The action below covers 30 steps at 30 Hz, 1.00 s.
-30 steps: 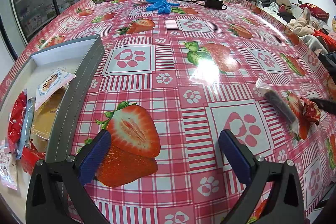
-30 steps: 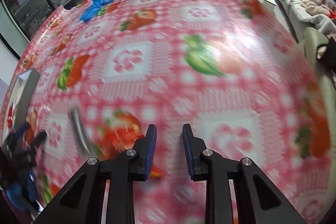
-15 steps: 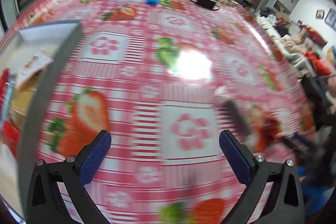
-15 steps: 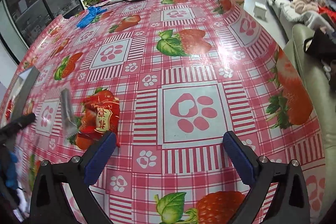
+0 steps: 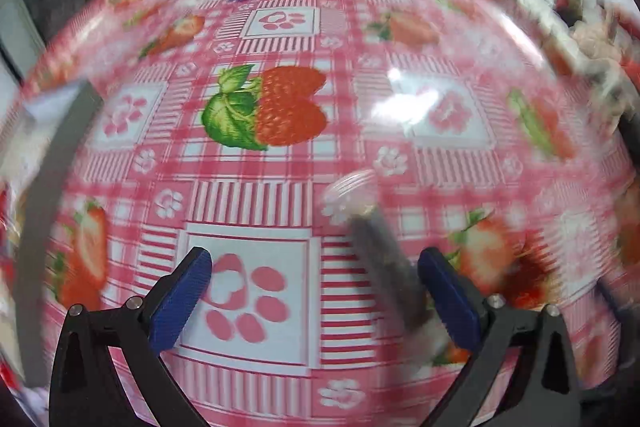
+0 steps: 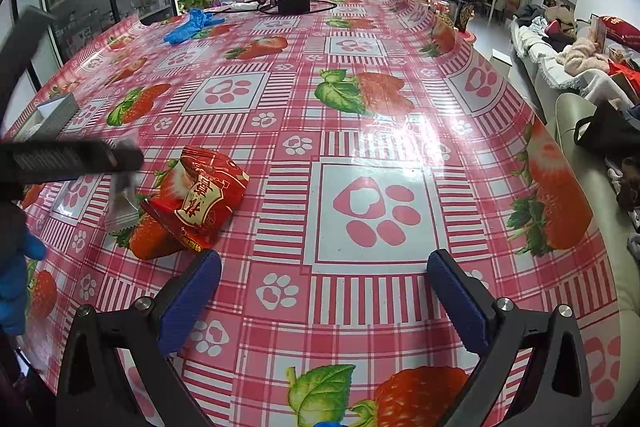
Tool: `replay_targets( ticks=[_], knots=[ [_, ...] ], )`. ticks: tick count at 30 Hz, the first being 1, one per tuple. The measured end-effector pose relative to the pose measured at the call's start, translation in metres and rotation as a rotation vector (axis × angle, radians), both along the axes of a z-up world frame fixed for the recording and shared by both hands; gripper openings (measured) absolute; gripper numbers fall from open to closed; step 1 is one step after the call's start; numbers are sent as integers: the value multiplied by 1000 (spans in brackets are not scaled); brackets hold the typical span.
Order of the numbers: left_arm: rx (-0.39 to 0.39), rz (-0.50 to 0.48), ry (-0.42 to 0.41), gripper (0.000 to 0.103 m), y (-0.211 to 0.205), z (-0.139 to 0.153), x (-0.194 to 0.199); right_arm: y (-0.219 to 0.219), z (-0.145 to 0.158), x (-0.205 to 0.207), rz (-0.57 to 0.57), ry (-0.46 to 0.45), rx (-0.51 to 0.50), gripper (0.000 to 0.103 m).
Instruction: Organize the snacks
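Blue-padded fingers spread wide on both my grippers, nothing held.
I'd steady the left gripper (image 5: 316,301) first; the clear-wrapped dark snack stick (image 5: 384,259) lies beside its right finger, the red foil snack packet (image 6: 200,199) beyond on the worktop (image 6: 360,131).

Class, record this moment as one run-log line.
left gripper: open, over dark snack stick | right gripper: open, empty | red snack packet: on table | phase: reaching
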<state>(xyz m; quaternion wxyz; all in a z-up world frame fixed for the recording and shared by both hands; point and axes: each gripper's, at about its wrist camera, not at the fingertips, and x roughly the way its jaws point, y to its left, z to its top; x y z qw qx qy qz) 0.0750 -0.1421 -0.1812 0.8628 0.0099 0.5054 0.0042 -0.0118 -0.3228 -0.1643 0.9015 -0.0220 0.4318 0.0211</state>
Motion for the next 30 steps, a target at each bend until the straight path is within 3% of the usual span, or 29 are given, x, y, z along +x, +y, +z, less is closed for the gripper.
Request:
replay_targets(
  ticks=[11,30],
  knots=[
    [-34,-50,-100,103,75,-4,-24,0,-1,-1,0,-12,-1,103],
    [-25,-43,-125,103,66,-5,-21,0,-1,-2,1,-17,-3,103]
  ],
)
